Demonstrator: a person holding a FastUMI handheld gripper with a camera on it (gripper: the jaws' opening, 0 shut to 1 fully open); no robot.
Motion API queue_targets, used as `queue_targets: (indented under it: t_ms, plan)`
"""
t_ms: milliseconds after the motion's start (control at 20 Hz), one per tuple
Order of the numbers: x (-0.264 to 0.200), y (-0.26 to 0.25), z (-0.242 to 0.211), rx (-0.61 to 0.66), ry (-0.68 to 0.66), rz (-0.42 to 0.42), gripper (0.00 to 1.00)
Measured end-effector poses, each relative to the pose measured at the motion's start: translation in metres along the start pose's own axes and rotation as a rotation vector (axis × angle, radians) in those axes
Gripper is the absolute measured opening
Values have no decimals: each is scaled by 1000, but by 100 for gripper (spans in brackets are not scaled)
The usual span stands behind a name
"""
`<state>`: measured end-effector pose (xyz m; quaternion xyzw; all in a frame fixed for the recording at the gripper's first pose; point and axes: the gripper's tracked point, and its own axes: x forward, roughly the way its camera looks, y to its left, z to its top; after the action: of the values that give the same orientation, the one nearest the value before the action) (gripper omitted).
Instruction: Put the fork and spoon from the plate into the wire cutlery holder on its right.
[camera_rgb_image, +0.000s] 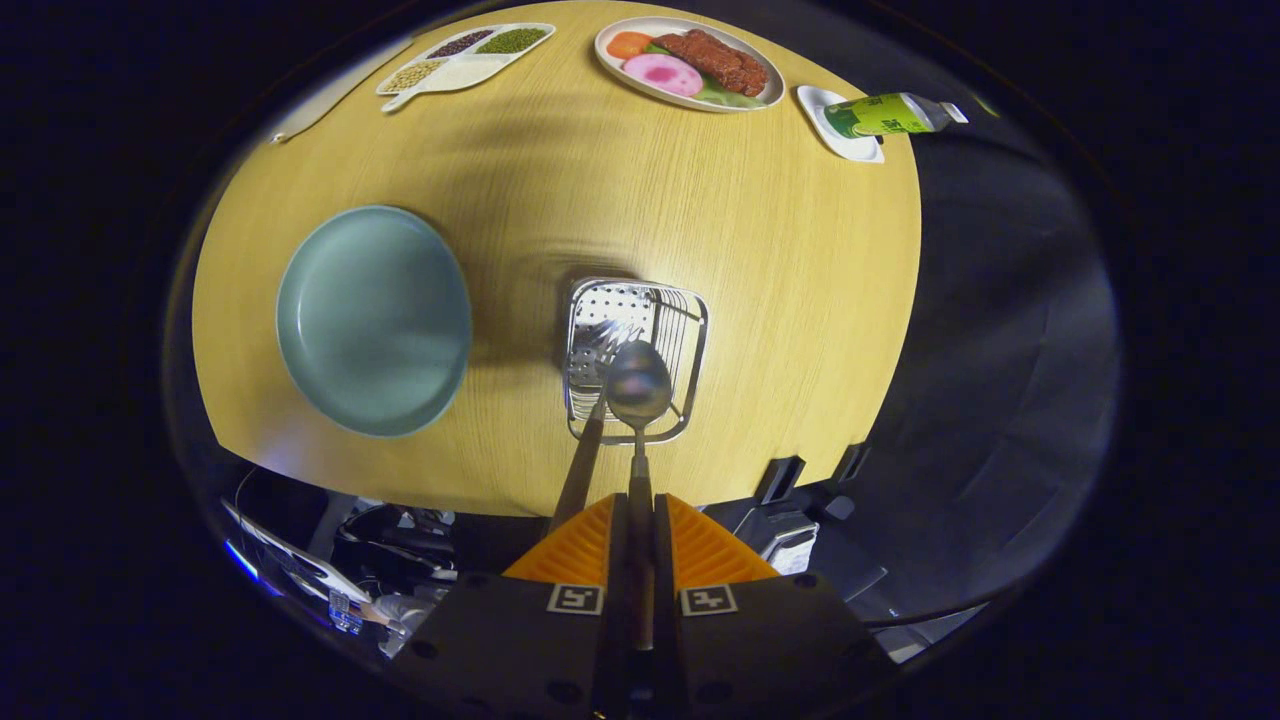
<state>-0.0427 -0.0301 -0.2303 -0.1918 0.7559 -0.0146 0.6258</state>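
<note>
The gripper (640, 520) sits at the bottom centre of the frame with its fingers drawn together on the spoon (639, 385) handle, which runs up between them. The spoon's bowl hangs over the wire cutlery holder (690, 330) in the middle of the picture, just ahead of the fingertips. The fork (597, 345) stands in the holder, tines up against its perforated back wall, its handle slanting down to the left of the spoon; whether that handle touches the left finger is hard to tell. Left of the holder, well apart from it, the pale green plate (373, 320) lies bare on the round wooden table (760, 240). Along the upper edge of the frame sit a divided tray of beans (465, 58), a plate of food (688, 62), and a green bottle (890, 113) lying on a small white dish (845, 145).
</note>
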Motion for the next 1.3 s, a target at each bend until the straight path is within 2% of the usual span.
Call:
queue_targets:
  t_ms: [100, 200, 250, 300, 400, 450, 550, 750, 950, 1050, 1300]
  plan:
    - [0, -1, 5, 13, -10, 9, 17]
    - [-1, -4, 6, 22, -14, 9, 27]
    - [-2, -2, 5, 30, -17, 14, 40]
    - [-3, -3, 4, 35, -23, 14, 44]
    - [-8, -5, 3, 60, -54, 11, 75]
    - [-13, -7, 3, 81, -83, 14, 87]
    - [-26, -4, 11, 143, -176, 50, 99]
    - [-68, -4, 30, 243, -460, 119, 99]
    - [-147, -24, 52, 347, -950, 218, 98]
    - [-179, -44, 46, 364, -1141, 204, 98]
    - [-217, -78, 13, 365, -1422, 131, 98]
